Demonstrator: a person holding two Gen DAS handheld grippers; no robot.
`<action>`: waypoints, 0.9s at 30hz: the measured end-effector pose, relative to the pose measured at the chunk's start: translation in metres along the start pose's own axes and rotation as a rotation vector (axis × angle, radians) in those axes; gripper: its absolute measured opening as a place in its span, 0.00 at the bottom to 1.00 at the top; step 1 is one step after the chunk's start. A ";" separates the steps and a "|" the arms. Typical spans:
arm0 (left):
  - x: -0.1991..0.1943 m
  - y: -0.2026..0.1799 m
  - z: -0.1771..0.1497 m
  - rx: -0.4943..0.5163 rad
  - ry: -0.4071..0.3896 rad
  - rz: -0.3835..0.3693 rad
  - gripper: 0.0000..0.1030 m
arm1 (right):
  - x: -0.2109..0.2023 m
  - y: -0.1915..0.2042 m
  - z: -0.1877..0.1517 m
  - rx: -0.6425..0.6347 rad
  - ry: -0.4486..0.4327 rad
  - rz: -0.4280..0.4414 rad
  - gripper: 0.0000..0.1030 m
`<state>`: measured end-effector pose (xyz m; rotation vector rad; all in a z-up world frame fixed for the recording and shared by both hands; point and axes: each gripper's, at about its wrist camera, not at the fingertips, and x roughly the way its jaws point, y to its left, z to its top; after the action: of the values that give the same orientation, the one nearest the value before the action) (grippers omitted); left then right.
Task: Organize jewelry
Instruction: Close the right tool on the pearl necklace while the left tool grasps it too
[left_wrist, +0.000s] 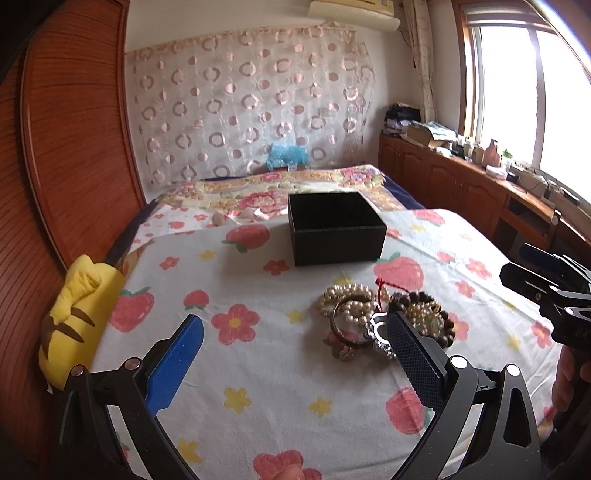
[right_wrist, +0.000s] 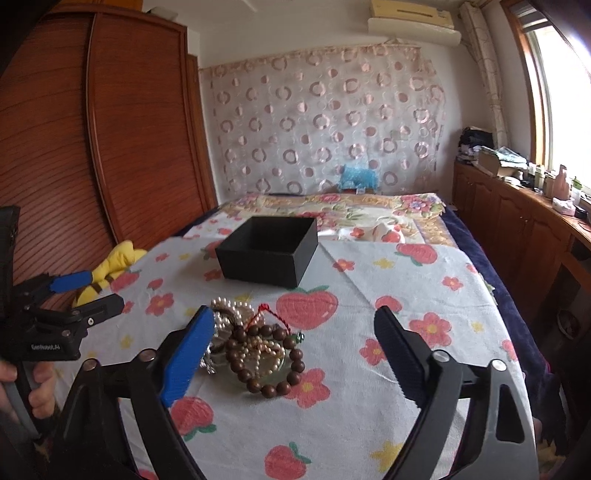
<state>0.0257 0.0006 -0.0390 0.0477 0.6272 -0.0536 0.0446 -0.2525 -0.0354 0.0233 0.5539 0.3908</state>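
We hovered both grippers, empty and spread, over the jewelry pile.

Our left gripper (left_wrist: 295, 354) had its jaws wide apart, grasping nothing, its dark finger overlapping the pile's near-left edge in its own view; whether it touched a piece, we could not tell. Our right gripper (right_wrist: 295, 354) was equally released, and the wooden bead bracelet (right_wrist: 266, 360) lay between its fingers. The pearl strands (left_wrist: 349, 301), a metal bangle (left_wrist: 341, 328) and a red cord (right_wrist: 266, 312) were heaped together just in front of the black box (left_wrist: 336, 229), on the flowered bedspread (left_wrist: 258, 387). The box looked empty as far as we could see inside, so we judged sorting had not begun: every piece remained to be moved.
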 end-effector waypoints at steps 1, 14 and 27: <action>0.003 0.001 -0.001 0.001 0.008 -0.002 0.93 | 0.004 0.000 -0.002 -0.009 0.017 0.010 0.80; 0.029 0.004 -0.019 0.020 0.102 -0.019 0.93 | 0.066 0.008 -0.017 -0.083 0.211 0.128 0.48; 0.036 0.011 -0.021 -0.006 0.119 -0.025 0.93 | 0.099 0.010 -0.023 -0.108 0.317 0.157 0.28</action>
<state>0.0435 0.0114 -0.0767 0.0378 0.7469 -0.0736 0.1058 -0.2090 -0.1043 -0.1016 0.8458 0.5823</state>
